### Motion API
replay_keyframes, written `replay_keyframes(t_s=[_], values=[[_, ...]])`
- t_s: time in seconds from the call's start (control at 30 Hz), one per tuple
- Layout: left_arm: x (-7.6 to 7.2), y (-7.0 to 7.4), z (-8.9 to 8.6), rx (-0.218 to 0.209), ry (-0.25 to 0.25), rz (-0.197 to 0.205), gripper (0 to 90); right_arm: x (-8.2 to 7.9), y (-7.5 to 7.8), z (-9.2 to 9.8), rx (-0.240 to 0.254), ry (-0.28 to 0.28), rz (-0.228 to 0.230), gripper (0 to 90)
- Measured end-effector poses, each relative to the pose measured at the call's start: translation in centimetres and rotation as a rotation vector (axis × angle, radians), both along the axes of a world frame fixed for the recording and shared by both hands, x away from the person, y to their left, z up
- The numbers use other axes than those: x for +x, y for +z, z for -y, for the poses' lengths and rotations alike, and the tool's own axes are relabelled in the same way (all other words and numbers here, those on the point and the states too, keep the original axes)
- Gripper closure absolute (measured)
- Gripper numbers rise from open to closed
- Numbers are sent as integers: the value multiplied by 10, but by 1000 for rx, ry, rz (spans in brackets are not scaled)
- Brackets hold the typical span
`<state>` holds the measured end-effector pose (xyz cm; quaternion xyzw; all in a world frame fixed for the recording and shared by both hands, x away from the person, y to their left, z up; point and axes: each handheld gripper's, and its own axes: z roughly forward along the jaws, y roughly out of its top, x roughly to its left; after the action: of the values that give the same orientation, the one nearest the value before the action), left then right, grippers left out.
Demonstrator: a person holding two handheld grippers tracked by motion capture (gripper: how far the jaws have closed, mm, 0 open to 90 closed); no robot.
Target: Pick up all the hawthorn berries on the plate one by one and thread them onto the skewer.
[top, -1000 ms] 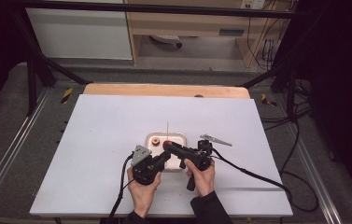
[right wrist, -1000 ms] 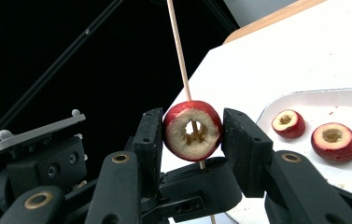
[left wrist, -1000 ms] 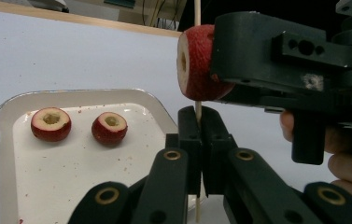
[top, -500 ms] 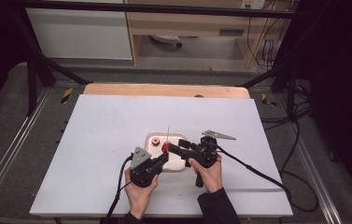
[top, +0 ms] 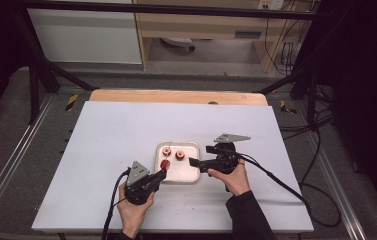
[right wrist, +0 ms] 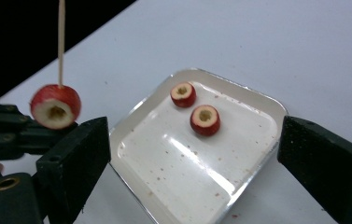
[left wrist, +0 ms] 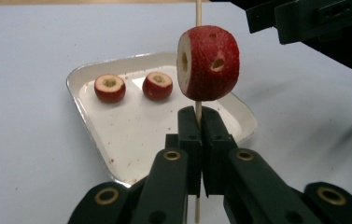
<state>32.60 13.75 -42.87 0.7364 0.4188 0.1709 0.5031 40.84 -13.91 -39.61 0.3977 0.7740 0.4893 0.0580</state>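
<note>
While the left gripper [left wrist: 197,135] stayed clamped on the skewer [left wrist: 198,11], we found one red fruit [left wrist: 208,63] threaded on it. The right gripper [right wrist: 192,154], jaws just opened and empty, hung over the tray [right wrist: 257,102]; two fruits [right wrist: 205,120] there remained unthreaded.

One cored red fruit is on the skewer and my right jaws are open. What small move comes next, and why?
Probably reach the right gripper down to the nearer cored red fruit piece in the white square tray. Its jaws have just been opening and hold nothing, while the left gripper grips the thin wooden skewer upright with one red fruit piece threaded and bare stick above.
</note>
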Motion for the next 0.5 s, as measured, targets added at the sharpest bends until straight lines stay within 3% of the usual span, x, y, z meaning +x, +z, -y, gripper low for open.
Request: replay_keyframes(t_s=[0.23, 0.5], values=[[-3, -1, -9, 32, 0, -6, 879, 14, 3, -7, -177, 56, 1, 102], [-2, -3, -17, 33, -7, -25, 879, 31, 6, -21, -282, 78, -45, 103]])
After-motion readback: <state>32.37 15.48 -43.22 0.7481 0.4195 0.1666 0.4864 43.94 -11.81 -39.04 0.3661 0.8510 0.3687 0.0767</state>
